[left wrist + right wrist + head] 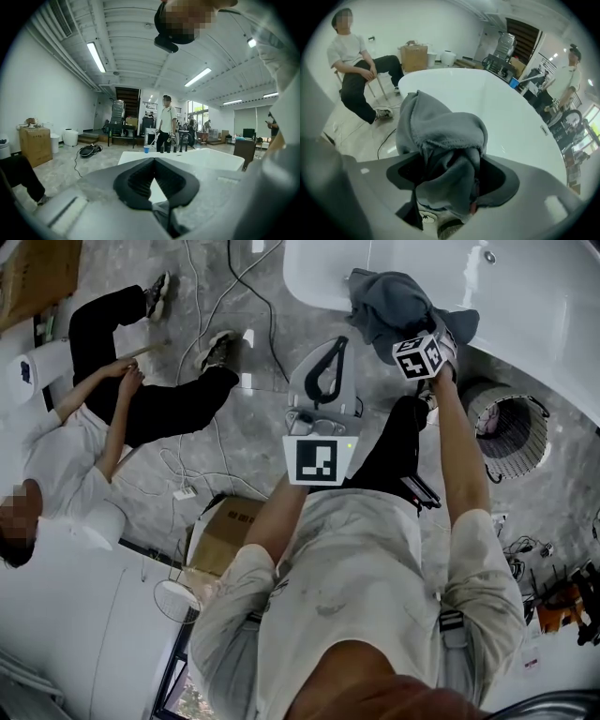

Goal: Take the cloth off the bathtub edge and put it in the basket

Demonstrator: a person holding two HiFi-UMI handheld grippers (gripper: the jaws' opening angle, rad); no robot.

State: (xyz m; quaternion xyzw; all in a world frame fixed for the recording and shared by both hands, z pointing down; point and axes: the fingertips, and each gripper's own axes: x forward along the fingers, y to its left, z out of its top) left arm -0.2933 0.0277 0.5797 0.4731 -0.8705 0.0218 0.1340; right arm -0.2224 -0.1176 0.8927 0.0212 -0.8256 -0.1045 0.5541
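Observation:
A grey cloth (398,301) lies bunched on the rim of the white bathtub (525,296). My right gripper (424,334) reaches into it from the near side, its marker cube just below the folds. In the right gripper view the cloth (440,126) fills the gap between the jaws of the right gripper (452,164), which are shut on it, with the tub (506,117) behind. My left gripper (337,343) hangs over the floor to the cloth's left, shut and holding nothing (153,159). The round woven basket (511,432) stands on the floor to the right, below the tub.
A person (112,399) sits on the floor at the left with legs stretched toward the tub. Cables (216,296) and a white power strip (185,492) lie on the grey floor. A cardboard box (230,531) stands near my left side. Another person (166,124) stands beyond the tub.

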